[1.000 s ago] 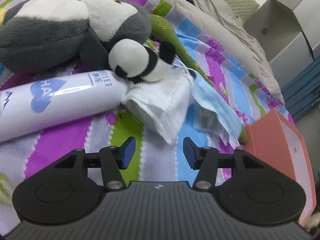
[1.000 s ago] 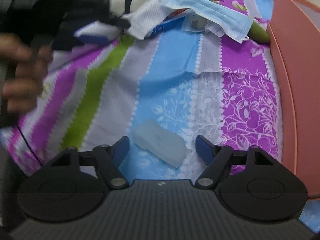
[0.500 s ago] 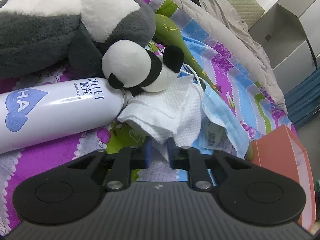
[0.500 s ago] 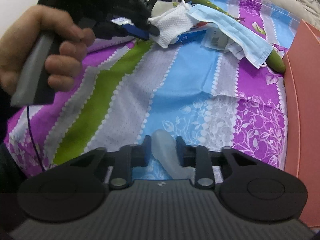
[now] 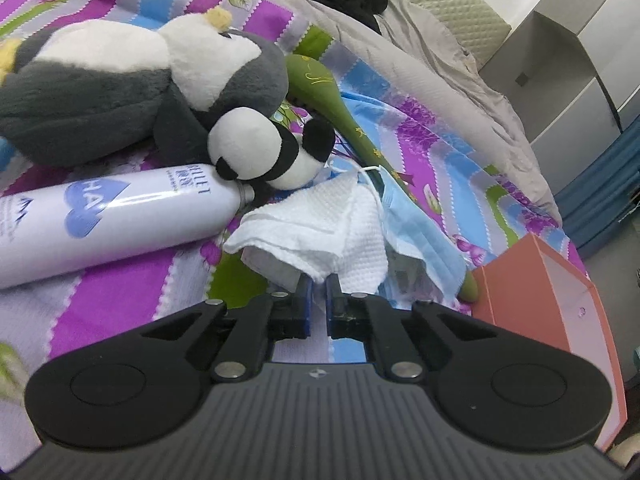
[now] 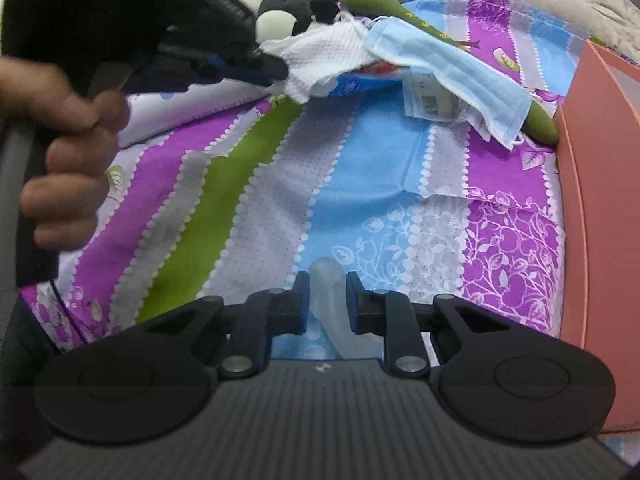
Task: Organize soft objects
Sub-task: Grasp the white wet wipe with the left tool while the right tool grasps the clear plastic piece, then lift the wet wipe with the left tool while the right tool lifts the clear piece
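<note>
Left wrist view: your left gripper (image 5: 318,294) clamped on near corner of white cloth (image 5: 320,220), cloth just ahead of fingers. Right gripper (image 6: 327,298) closing on translucent soft block (image 6: 334,312), block between fingers. Orange box (image 6: 600,200) to its right. Sorting barely begun, by my read: face mask (image 5: 420,228), small panda (image 5: 264,152), big plush (image 5: 120,84) lie unsorted beyond left gripper.

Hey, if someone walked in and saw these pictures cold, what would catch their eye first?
Probably the big grey and white stuffed toy lying at the far left of the striped bedsheet, with a small toy panda against it. Next, the left tongs pinching a corner of the white cloth beside a white spray can. Nearer, the right tongs are closing on a clear soft lump.
</note>
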Available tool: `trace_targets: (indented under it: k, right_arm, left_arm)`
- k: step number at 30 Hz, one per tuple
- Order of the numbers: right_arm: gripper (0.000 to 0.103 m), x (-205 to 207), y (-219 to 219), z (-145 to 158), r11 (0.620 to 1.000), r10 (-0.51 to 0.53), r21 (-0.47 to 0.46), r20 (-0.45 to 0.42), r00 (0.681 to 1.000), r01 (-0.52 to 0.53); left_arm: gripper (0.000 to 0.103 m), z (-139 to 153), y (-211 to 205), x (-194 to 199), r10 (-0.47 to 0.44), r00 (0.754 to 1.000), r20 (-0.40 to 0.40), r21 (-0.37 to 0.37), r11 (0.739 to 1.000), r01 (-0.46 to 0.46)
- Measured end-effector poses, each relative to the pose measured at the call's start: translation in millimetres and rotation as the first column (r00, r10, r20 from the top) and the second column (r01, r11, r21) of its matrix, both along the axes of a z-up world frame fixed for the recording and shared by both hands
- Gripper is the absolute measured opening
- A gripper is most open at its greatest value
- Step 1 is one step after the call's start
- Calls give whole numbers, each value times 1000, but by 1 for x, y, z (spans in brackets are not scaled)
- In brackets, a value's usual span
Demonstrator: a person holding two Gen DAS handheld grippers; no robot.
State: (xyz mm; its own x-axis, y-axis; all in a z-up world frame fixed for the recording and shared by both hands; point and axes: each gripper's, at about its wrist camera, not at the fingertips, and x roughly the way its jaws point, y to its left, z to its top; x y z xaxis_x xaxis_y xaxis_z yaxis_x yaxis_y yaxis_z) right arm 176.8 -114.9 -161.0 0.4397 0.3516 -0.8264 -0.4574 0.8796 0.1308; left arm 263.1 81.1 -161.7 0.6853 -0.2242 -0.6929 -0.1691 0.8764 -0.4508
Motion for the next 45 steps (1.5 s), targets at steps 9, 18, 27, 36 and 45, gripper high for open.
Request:
trace_targets:
  k: [9,18,27,36,45]
  right_arm:
    - [22,-23,-16,16,999,-44,9,36,998,43]
    - [23,-39,-35,17,993,-114,32,26,993,113]
    - [38,-36,-43,1,984,-174,28,-44,984,175]
    - [39,-38,-53,2,988,-143,47,-64,988,146]
    - [39,-41,-46,-8,995,-95,-20,-51,994,94]
  left_arm:
    - [7,12,-6,-66,-1,1000,-5,-2,1000,1]
    - [8,6,-12,-136,-13,998,-56,-32,999,11]
    - [31,-6,-23,-165,-114,985,-133,-15,993,113]
    - [51,18,-26,-160,-159,986,-45,95,982,163]
    - [51,5,-53,-138,-268,963,-37,250,930,269]
